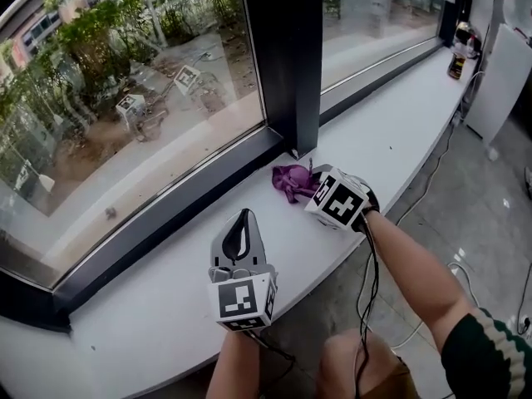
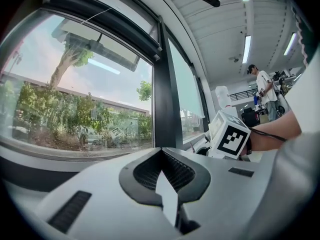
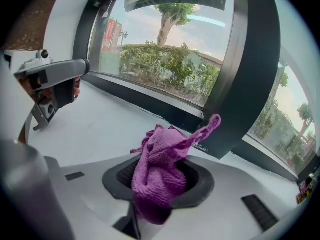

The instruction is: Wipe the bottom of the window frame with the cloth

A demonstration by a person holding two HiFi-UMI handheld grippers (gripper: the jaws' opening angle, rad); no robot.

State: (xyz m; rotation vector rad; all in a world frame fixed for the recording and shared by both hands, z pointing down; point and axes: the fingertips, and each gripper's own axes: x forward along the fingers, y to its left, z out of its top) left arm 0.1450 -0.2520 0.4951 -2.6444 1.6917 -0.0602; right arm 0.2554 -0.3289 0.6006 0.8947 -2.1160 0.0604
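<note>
A crumpled purple cloth (image 1: 291, 181) is pinched in my right gripper (image 1: 312, 183), low over the white sill (image 1: 150, 306) near the foot of the dark upright post (image 1: 287, 56). In the right gripper view the cloth (image 3: 160, 176) bulges up between the shut jaws of the right gripper (image 3: 159, 194), one corner flopping toward the post (image 3: 240, 74). The dark bottom rail of the window frame (image 1: 166, 214) runs along the sill just left of the cloth. My left gripper (image 1: 241, 224) hovers over the sill nearer to me, shut with nothing in it; its jaws point at the rail (image 2: 60, 164).
A dark bottle (image 1: 460, 52) stands at the sill's far end beside a white cabinet (image 1: 499, 81). Cables (image 1: 432, 181) trail over the floor at the right. A person (image 2: 262, 91) stands far back in the room.
</note>
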